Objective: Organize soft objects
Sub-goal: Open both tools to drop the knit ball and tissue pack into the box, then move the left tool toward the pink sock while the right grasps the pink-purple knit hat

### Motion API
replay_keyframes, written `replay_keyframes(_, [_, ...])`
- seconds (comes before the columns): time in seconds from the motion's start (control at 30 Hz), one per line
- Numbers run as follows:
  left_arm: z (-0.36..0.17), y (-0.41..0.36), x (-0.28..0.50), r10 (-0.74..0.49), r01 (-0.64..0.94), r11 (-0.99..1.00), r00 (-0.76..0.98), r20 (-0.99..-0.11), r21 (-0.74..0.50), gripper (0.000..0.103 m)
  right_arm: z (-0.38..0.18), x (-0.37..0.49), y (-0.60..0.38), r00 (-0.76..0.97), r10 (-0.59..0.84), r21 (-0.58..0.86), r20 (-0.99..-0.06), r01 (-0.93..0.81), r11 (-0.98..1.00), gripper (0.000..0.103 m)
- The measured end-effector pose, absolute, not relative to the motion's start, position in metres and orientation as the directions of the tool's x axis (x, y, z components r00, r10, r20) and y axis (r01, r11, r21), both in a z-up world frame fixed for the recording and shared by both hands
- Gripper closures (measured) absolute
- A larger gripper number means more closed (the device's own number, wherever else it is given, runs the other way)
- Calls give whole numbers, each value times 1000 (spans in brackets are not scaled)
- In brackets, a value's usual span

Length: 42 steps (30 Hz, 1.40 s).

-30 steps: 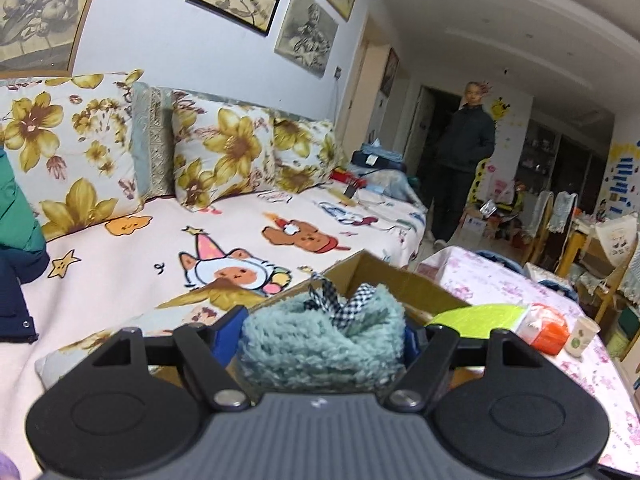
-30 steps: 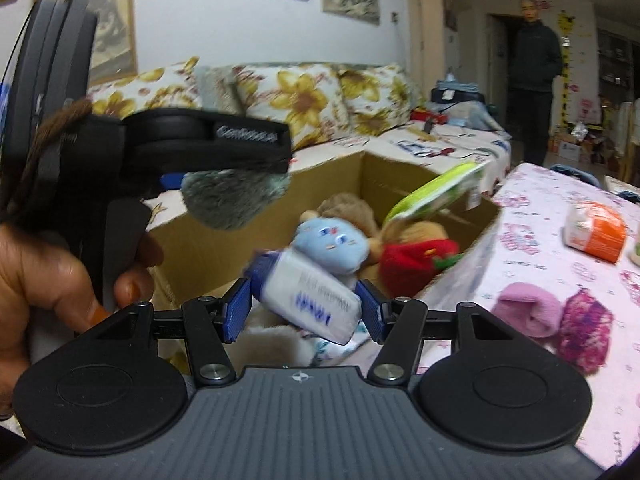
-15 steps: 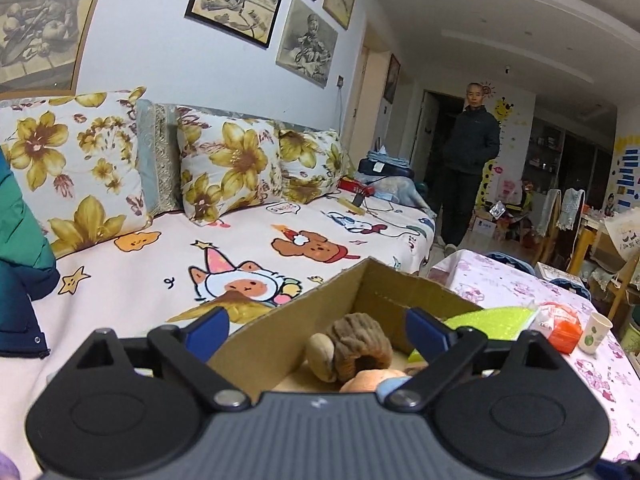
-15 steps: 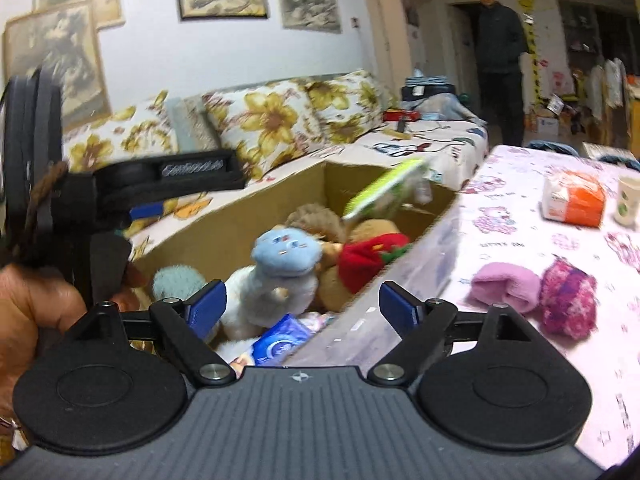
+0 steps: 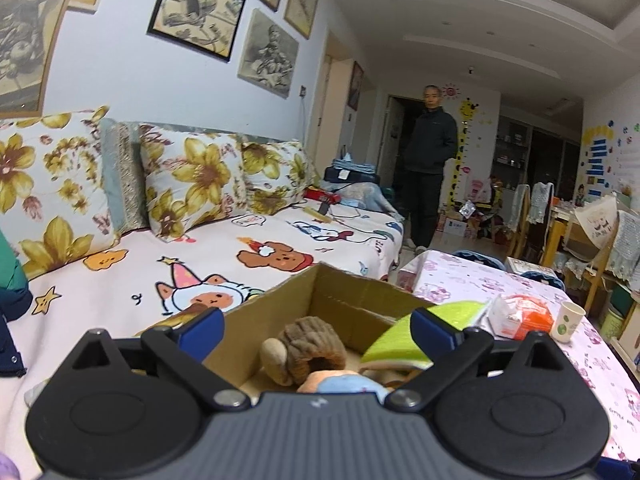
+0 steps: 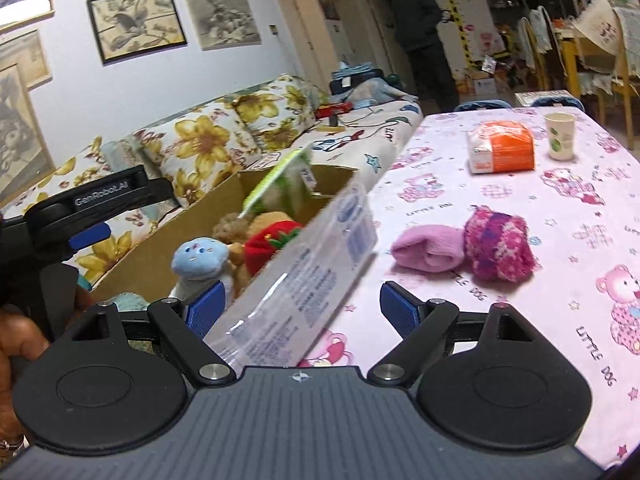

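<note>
Left tongs (image 5: 316, 328): spread wide, nothing between the pads, poised above the open cardboard box (image 5: 352, 300); right tongs (image 6: 304, 306): likewise spread, gripping nothing, positioned at the box's right edge where it meets the surface (image 6: 520, 184).

Box contents, as seen from the right wrist: a pale blue plush (image 6: 200, 258), a brown plush (image 5: 308, 346), a red strawberry plush (image 6: 272, 240), a lime green packet (image 6: 276, 180) standing at the far end; a clear printed plastic pack (image 6: 304, 280) lies tilted across the near right rim, just ahead of the right tongs.

On the surface, right of the box: a pink rolled sock (image 6: 428, 248) touching a magenta knitted item (image 6: 500, 250); farther off, an orange tissue pack (image 6: 502, 147) and a paper cup (image 6: 559, 136).
</note>
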<state>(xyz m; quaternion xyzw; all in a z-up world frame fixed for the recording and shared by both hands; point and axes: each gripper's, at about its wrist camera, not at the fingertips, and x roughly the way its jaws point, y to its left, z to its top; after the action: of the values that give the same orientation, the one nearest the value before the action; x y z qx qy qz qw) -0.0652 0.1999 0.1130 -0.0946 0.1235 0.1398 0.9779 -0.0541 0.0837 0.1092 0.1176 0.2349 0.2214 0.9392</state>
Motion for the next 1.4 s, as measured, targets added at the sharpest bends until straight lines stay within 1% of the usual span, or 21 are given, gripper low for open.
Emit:
replay_keyframes(0.23, [113, 187, -63, 223, -262, 956, 940, -258, -128, 1, 105, -49, 82, 803, 444, 345, -397, -318, 883, 0])
replay_keyframes(0.7, [112, 143, -63, 132, -144, 989, 968, -214, -43, 1, 95, -47, 52, 828, 384, 391, -409, -221, 894, 0])
replay_keyframes(1.03, [108, 117, -61, 78, -78, 997, 975, -209, 11, 1, 90, -47, 29, 850, 330, 405, -410, -155, 901, 0])
replay_keyframes(1.13, [108, 109, -62, 57, -51, 998, 978, -202, 35, 1, 87, -42, 17, 852, 330, 429, -408, -140, 892, 0])
replay_keyframes(1.4, [102, 93, -63, 15, 4, 996, 978, -207, 90, 1, 75, -25, 0, 847, 296, 446, -441, -80, 892, 0])
